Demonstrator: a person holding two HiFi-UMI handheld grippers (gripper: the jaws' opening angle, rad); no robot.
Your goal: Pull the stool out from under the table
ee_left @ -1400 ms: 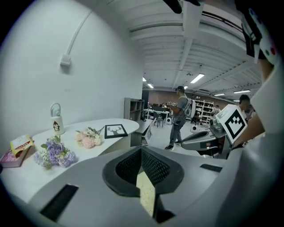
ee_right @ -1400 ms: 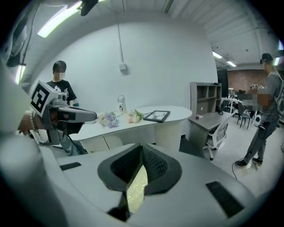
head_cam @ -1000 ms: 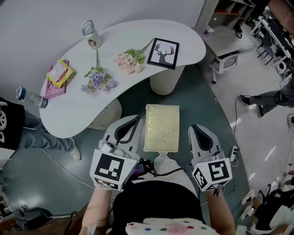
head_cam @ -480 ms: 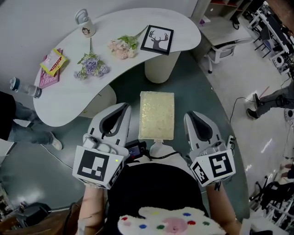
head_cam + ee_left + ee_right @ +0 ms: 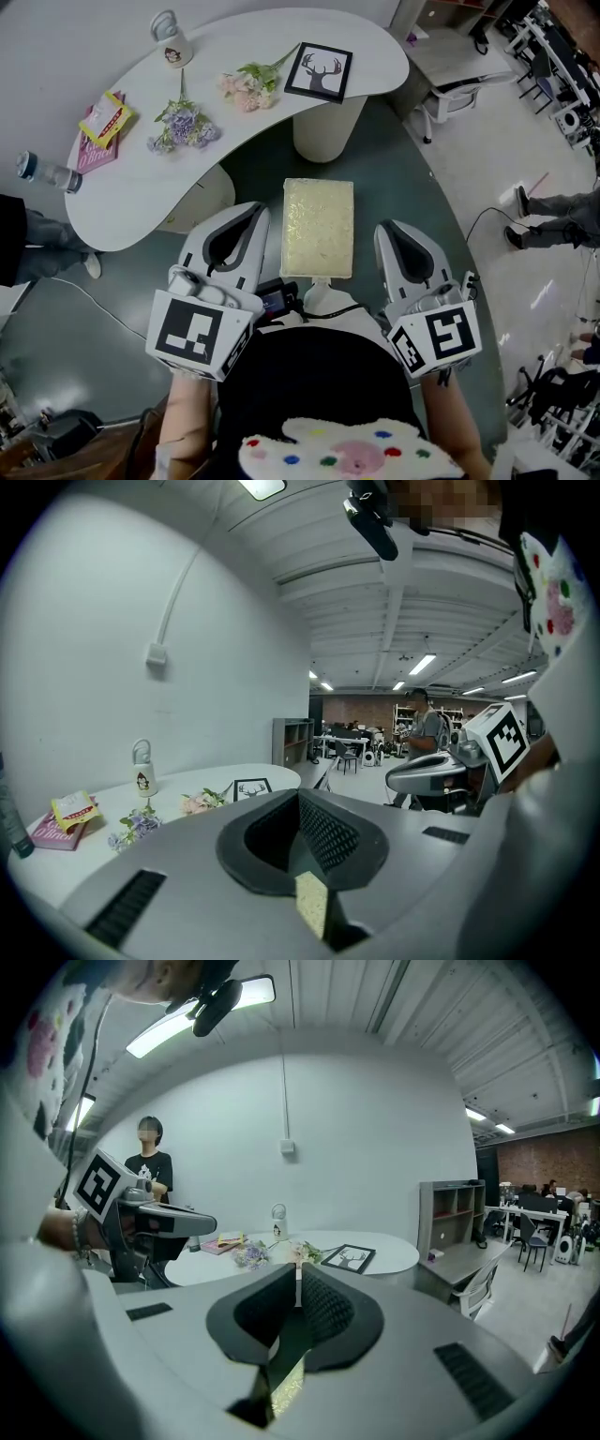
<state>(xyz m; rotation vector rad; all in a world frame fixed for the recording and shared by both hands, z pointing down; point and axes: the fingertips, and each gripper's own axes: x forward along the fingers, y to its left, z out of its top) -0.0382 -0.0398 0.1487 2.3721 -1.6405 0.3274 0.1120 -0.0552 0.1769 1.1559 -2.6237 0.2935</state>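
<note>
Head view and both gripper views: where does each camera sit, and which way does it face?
Head view: on the person's head, looking steeply down at the stool, table, left gripper, right gripper and dark torso.
Left gripper view: on that gripper, along its shut jaws toward the table; right gripper at right.
Right gripper view: along its shut jaws toward the table; left gripper at left.
Shared: all three show the deer picture on the table.

Even, bright light falls from ceiling strip lamps (image 5: 159, 1040), leaving only soft shadows under the counter (image 5: 141, 202). Both gripper views bend strongly at their dark rounded edges.
</note>
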